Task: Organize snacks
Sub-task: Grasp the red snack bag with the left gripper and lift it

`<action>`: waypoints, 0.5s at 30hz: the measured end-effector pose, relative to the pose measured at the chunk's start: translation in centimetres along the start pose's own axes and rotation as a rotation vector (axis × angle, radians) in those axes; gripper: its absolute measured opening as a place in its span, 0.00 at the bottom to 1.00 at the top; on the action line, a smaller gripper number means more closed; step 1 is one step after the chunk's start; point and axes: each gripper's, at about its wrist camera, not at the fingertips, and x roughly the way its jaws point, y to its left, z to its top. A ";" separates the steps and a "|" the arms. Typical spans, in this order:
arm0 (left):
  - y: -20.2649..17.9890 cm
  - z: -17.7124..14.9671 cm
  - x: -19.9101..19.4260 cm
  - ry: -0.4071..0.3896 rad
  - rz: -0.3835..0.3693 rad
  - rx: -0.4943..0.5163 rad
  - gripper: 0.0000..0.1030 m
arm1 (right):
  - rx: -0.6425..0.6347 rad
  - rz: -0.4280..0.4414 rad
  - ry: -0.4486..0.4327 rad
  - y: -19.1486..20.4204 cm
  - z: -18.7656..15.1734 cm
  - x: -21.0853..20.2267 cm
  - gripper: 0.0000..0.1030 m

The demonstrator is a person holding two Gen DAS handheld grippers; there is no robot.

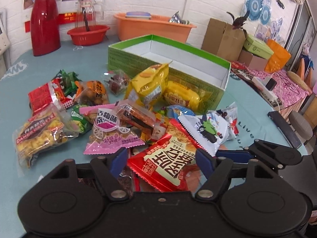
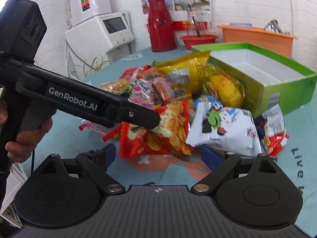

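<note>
A heap of snack packets lies on the teal tablecloth (image 1: 15,91) in front of an open green box (image 1: 126,59) with a bare white inside. My left gripper (image 1: 161,160) stands wide over a red packet with yellow print (image 1: 168,156); the packet sits between its blue pads (image 1: 118,160), and no firm press shows. From the right wrist view the left gripper (image 2: 154,119) reaches in from the left onto that red packet (image 2: 158,136). My right gripper (image 2: 158,156) is open just before the heap, a white packet (image 2: 223,130) by its right finger. Two yellow packets (image 1: 150,83) lean on the box.
A red jug (image 1: 45,19), a red basin (image 1: 88,33) and an orange tub (image 1: 154,29) stand at the back wall. Cardboard boxes (image 1: 223,37) are at the back right. A white appliance (image 2: 99,33) stands past the table's left edge. A hand (image 2: 25,136) holds the left gripper's handle.
</note>
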 end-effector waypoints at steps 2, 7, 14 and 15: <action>0.4 0.1 0.5 0.002 -0.025 -0.014 0.89 | 0.030 0.034 0.012 -0.4 -0.1 0.5 1.00; 0.5 0.1 0.6 -0.005 -0.050 -0.009 0.80 | 0.041 0.093 -0.009 -0.4 0.3 1.0 1.00; 0.0 -1.6 0.2 -0.013 -0.062 -0.011 0.71 | 0.021 0.098 -0.028 0.4 -0.1 1.1 0.98; 0.2 -1.8 -0.1 -0.012 -0.069 -0.025 0.71 | 0.017 0.097 -0.025 0.4 -0.2 0.9 0.93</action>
